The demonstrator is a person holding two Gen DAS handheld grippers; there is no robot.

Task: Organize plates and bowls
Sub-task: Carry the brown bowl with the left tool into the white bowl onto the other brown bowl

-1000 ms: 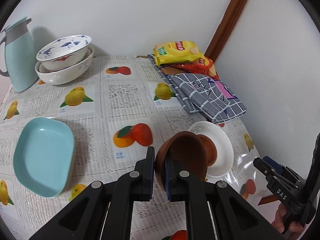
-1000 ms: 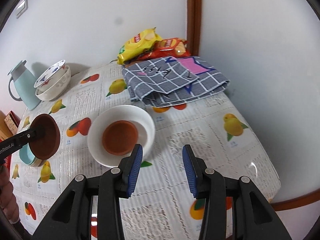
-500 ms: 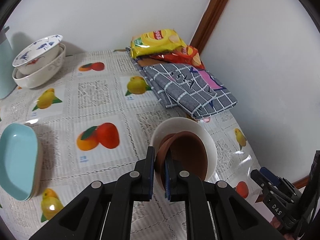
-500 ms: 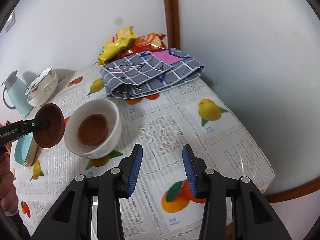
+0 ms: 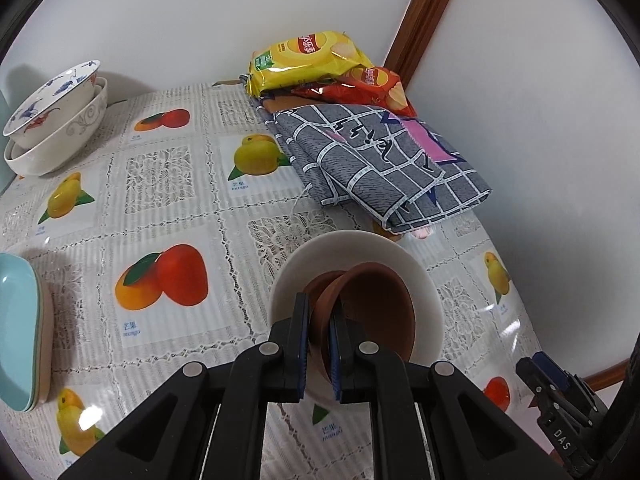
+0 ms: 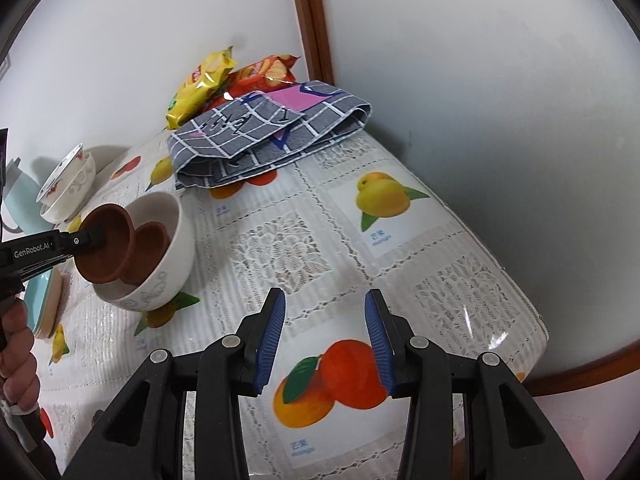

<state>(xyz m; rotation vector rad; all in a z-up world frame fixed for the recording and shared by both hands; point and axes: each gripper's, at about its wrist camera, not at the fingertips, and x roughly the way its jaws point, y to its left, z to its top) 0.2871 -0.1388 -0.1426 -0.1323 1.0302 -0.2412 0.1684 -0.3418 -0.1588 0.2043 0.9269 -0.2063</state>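
- The left hand-held gripper [image 5: 319,344] pinches the rim of a small round brown clay bowl [image 5: 372,312] between its blue-padded fingers [image 5: 303,344], one finger inside the bowl and one outside.
- That held brown bowl is tilted on its side, partly over the mouth of a large white ceramic bowl [image 5: 424,280] that stands on the desk [image 5: 168,184].
- A second small brown clay bowl [image 6: 150,246] sits inside the white bowl, just behind the held one; whether the two touch cannot be told.
- The right hand-held gripper [image 6: 326,338] hangs above the desk with its blue pads spread apart and nothing between them, well apart from the white bowl.
- The desk is covered by a lace-patterned plastic cloth printed with mangoes.
- At the far left corner, a blue-and-white painted porcelain bowl [image 5: 52,100] is nested in a bigger white bowl with grey swirls [image 5: 60,144].
- At the left edge lies a stack of pale blue oblong dishes [image 5: 20,332].
- Near the wall lies a folded grey checked cloth [image 5: 380,168], with a yellow crisp packet [image 5: 304,60] and a red crisp packet [image 5: 360,88] behind it.
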